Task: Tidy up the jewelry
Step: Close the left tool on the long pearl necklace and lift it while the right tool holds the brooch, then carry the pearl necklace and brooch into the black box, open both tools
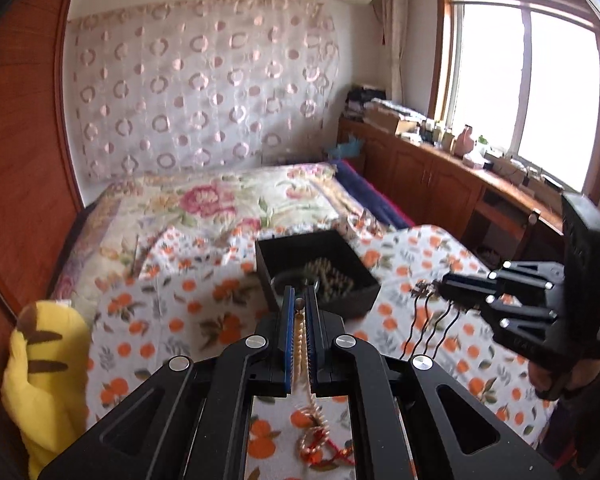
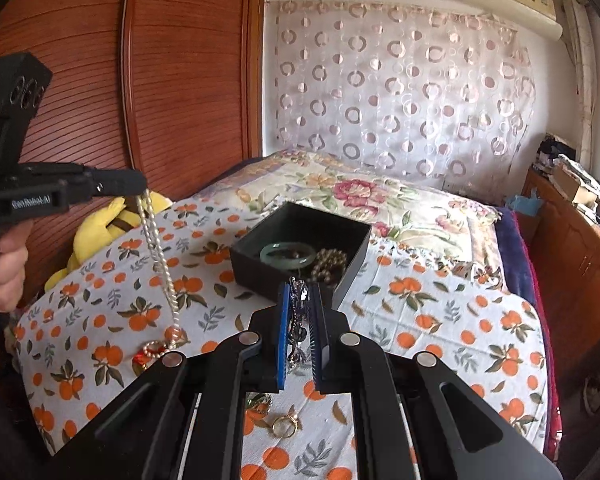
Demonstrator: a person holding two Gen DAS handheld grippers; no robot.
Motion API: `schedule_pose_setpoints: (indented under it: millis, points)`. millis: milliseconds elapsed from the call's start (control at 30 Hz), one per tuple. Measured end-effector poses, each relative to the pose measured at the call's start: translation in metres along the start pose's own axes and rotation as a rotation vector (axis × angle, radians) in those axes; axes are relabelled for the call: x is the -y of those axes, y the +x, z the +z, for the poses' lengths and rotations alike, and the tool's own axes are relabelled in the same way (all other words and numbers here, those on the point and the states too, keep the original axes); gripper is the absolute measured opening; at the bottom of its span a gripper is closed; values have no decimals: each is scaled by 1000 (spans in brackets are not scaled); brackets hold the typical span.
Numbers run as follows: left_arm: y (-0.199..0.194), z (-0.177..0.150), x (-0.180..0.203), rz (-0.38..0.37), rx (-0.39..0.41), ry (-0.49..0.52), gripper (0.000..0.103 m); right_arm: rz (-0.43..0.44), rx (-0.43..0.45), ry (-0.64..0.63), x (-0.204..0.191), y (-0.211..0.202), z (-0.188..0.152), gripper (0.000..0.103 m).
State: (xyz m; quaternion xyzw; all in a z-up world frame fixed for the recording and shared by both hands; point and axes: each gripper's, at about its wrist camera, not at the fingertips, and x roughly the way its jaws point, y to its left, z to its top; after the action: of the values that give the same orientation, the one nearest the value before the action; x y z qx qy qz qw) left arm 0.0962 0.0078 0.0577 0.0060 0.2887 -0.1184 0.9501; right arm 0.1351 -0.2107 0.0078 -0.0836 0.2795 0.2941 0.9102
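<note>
Pearl-coloured beads make up the necklace [image 2: 156, 256] that hangs from the left gripper [image 1: 300, 300], whose blue-padded jaws are clamped tight on the strand; its lower end, with a red and gold loop, trails on the orange-print cloth [image 2: 440, 320] below. In the left wrist view the beads run straight back between the pads and drop out of the gripper's underside. Off to the right, the right gripper [image 2: 300, 292] is pinched on a dark jewelry piece [image 2: 298, 312] with a metallic, ornate look, from which thin black cords [image 1: 432, 324] dangle free above the cloth. Just beyond both grippers sits a black box [image 2: 356, 240], open at the top, on the same cloth; inside it lie a pale green bangle [image 2: 286, 254] toward the left and a heap of dull brown beads [image 2: 330, 264] beside it. On the cloth close under the right gripper rests a gold ring [image 2: 285, 426], with another small trinket near it, too hidden to identify. A yellow plush toy [image 1: 46, 376] slumps at the cloth's left edge against the reddish wooden wardrobe [image 2: 160, 80]. Behind the box stretches a floral bedspread [image 1: 220, 200], and a sheer curtain with ring patterns [image 1: 204, 88] covers the back wall. A person's hand [image 2: 4, 264] grips the left gripper's handle.
</note>
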Motion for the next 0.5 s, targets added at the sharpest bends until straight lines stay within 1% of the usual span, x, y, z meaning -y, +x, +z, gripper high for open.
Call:
schedule_pose_setpoints:
  millis: [133,500]
  points:
    - [-7,16,5,8,34,13,4,-7,21,3,3,-5,10,10]
    - [-13,44,11,20,80,25,4,-31,45,8,14,1,33,10]
